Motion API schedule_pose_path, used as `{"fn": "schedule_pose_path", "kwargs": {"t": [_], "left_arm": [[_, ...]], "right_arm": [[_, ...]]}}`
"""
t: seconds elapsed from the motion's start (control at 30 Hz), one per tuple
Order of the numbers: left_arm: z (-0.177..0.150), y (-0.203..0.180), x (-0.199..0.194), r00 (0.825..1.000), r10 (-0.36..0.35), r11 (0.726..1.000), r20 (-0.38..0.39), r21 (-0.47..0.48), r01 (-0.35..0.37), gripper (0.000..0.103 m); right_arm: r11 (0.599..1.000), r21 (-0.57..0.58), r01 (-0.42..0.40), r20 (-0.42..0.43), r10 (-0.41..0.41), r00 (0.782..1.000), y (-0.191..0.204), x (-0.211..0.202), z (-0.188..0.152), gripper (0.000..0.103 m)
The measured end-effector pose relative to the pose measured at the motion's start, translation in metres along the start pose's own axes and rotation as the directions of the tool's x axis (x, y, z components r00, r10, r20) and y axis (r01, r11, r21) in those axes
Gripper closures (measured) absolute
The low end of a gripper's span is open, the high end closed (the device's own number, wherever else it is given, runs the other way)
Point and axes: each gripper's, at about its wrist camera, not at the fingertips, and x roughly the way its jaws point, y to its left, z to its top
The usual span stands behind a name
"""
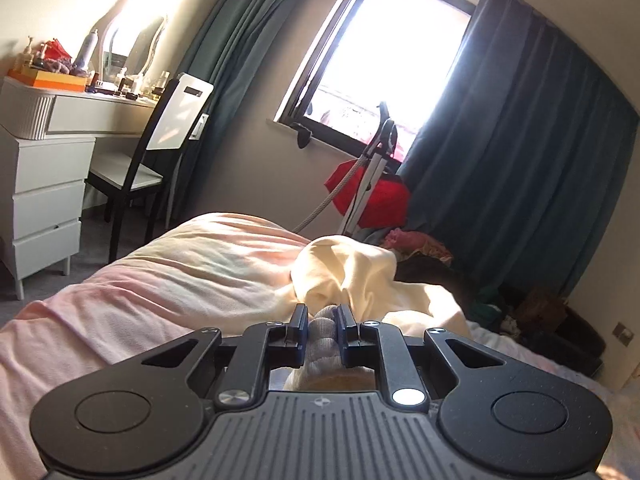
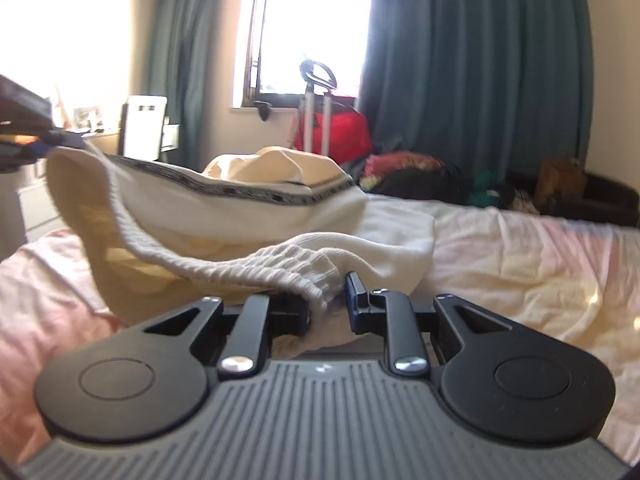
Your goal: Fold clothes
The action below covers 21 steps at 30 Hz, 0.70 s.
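A cream garment (image 2: 224, 216) with a black patterned stripe (image 2: 240, 192) and a white ribbed waistband (image 2: 280, 264) hangs stretched above the pink-sheeted bed (image 2: 520, 248). My right gripper (image 2: 328, 304) is shut on one end of the waistband; cloth covers its left finger. At the left edge of that view, my left gripper (image 2: 68, 144) holds the band's other end higher up. In the left wrist view, my left gripper (image 1: 323, 320) is shut on a bunch of ribbed waistband (image 1: 322, 340). The cream garment (image 1: 352, 272) billows just beyond the fingertips, over the bed (image 1: 160, 280).
A white dresser (image 1: 40, 184) and a black-and-white chair (image 1: 160, 128) stand left of the bed. Below the window (image 1: 384, 52) is a red suitcase (image 1: 372, 196), with a heap of clothes (image 1: 420, 240) on the floor beside dark curtains (image 1: 520, 140).
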Motion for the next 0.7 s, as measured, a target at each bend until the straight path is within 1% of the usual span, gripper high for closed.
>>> {"fn": "schedule_pose_path", "kwargs": {"t": [0.03, 0.1, 0.13, 0.2, 0.23, 0.3, 0.33, 0.4, 0.43, 0.47, 0.5, 0.53, 0.57, 0.6, 0.63, 0.67, 0.7], "left_arm": [[-0.001, 0.000, 0.001, 1.000, 0.022, 1.000, -0.011, 0.013, -0.022, 0.087], [-0.006, 0.006, 0.006, 0.997, 0.061, 0.998, -0.053, 0.014, -0.060, 0.087], [-0.009, 0.009, 0.009, 0.993, 0.085, 0.996, -0.079, 0.013, -0.084, 0.087], [-0.015, 0.016, 0.014, 0.987, 0.120, 0.993, -0.111, 0.006, -0.120, 0.086], [-0.018, 0.020, 0.016, 0.982, 0.137, 0.990, -0.126, 0.003, -0.138, 0.086], [-0.018, 0.026, 0.016, 0.982, 0.139, 0.990, -0.130, -0.003, -0.140, 0.086], [-0.018, 0.029, 0.015, 0.982, 0.139, 0.990, -0.132, -0.006, -0.141, 0.085], [-0.014, 0.035, 0.013, 0.982, 0.116, 0.992, -0.148, -0.035, -0.122, 0.085], [-0.012, 0.036, 0.012, 0.981, 0.105, 0.992, -0.161, -0.047, -0.113, 0.084], [-0.010, 0.038, 0.010, 0.980, 0.087, 0.994, -0.179, -0.055, -0.099, 0.082], [-0.008, 0.037, 0.010, 0.975, 0.073, 0.995, -0.212, -0.046, -0.085, 0.081], [-0.007, 0.037, 0.009, 0.968, 0.065, 0.997, -0.243, -0.035, -0.075, 0.077], [-0.007, 0.037, 0.008, 0.963, 0.067, 0.997, -0.261, -0.028, -0.077, 0.069], [-0.006, 0.036, 0.006, 0.957, 0.071, 0.996, -0.281, -0.024, -0.080, 0.064], [-0.006, 0.037, 0.005, 0.952, 0.062, 0.997, -0.299, -0.021, -0.072, 0.053], [-0.005, 0.036, 0.005, 0.947, 0.050, 0.998, -0.316, -0.015, -0.058, 0.046], [-0.004, 0.036, 0.005, 0.942, 0.037, 0.999, -0.333, -0.009, -0.043, 0.044]], "right_arm": [[0.999, -0.022, -0.027, -0.011, 0.027, 1.000, 0.004, -0.005, 0.000, 0.081], [0.995, -0.030, -0.095, -0.093, 0.092, 0.991, 0.012, -0.005, -0.006, 0.081], [0.993, -0.028, -0.117, -0.143, 0.112, 0.983, 0.016, -0.003, -0.011, 0.081], [0.987, -0.026, -0.158, -0.236, 0.147, 0.960, 0.024, 0.001, -0.022, 0.081], [0.985, -0.024, -0.169, -0.269, 0.157, 0.950, 0.025, 0.003, -0.025, 0.080], [0.984, 0.001, -0.177, -0.304, 0.169, 0.938, 0.023, 0.003, -0.027, 0.077], [0.982, 0.040, -0.185, -0.297, 0.188, 0.936, 0.016, 0.001, -0.025, 0.072], [0.964, 0.136, -0.226, -0.271, 0.256, 0.928, -0.002, -0.007, -0.016, 0.064], [0.948, 0.201, -0.249, -0.257, 0.296, 0.920, -0.015, -0.011, -0.012, 0.062], [0.923, 0.274, -0.270, -0.242, 0.338, 0.910, -0.026, -0.014, -0.012, 0.060], [0.893, 0.345, -0.290, -0.224, 0.378, 0.898, -0.038, -0.018, -0.011, 0.059], [0.858, 0.414, -0.304, -0.204, 0.413, 0.888, -0.048, -0.022, -0.011, 0.052], [0.825, 0.476, -0.304, -0.185, 0.432, 0.883, -0.057, -0.025, -0.014, 0.045], [0.800, 0.522, -0.296, -0.166, 0.436, 0.885, -0.062, -0.028, -0.017, 0.032], [0.785, 0.550, -0.285, -0.158, 0.432, 0.888, -0.066, -0.028, -0.018, 0.022], [0.776, 0.567, -0.275, -0.156, 0.429, 0.890, -0.068, -0.029, -0.019, 0.019], [0.765, 0.587, -0.267, -0.156, 0.430, 0.889, -0.069, -0.028, -0.021, 0.018]]}}
